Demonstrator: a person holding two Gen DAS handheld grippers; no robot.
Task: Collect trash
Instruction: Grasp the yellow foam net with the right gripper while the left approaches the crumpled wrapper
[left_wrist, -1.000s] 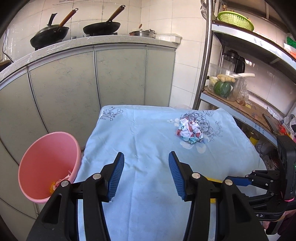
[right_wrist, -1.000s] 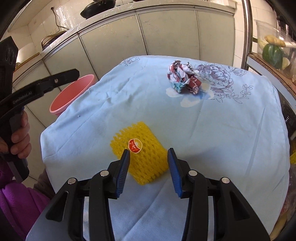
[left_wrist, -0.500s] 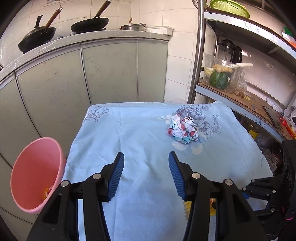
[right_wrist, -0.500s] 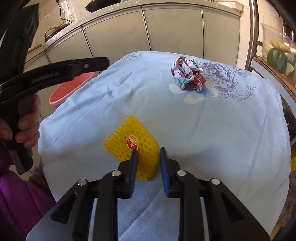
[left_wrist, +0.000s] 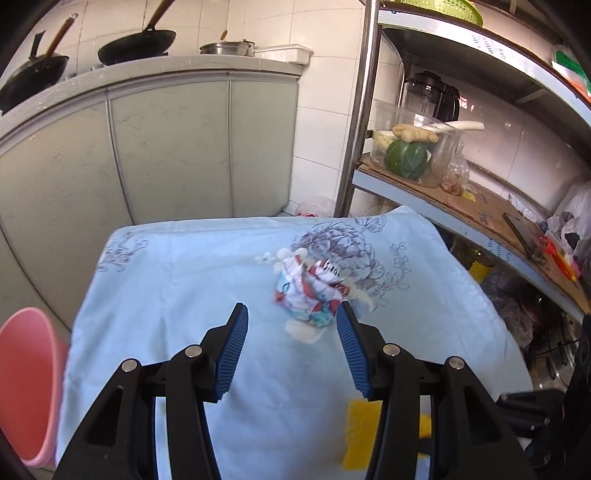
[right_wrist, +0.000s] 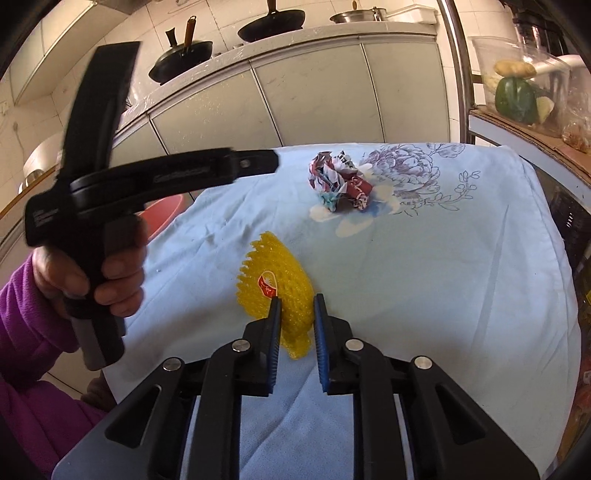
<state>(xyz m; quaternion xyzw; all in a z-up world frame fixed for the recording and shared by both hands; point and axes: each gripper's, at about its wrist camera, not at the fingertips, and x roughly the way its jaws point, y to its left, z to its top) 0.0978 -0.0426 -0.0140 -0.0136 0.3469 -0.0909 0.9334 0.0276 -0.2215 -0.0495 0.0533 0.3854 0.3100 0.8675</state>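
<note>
Trash lies on a tabletop (right_wrist: 461, 266) covered with pale blue flowered cloth: a yellow foam net (right_wrist: 275, 295) near the front edge and a crumpled wrapper (right_wrist: 338, 181) farther back, on the printed flower. The right claw (right_wrist: 295, 308) has just been closing and now pinches the near end of the net between its blue pads, so the mesh bunches up between them. A red sticker shows on the net just beyond the tips. In the left wrist view the left claw (left_wrist: 291, 334) hangs released above the cloth, its jaws wide apart, with the wrapper (left_wrist: 312, 293) just beyond them and nearer the right-hand finger; nothing is between the pads. A hand (right_wrist: 92, 277) in a purple sleeve grips that tool's handle. A pink bin (left_wrist: 27, 384) stands on the floor beside the tabletop's left edge, below grey cabinets.
</note>
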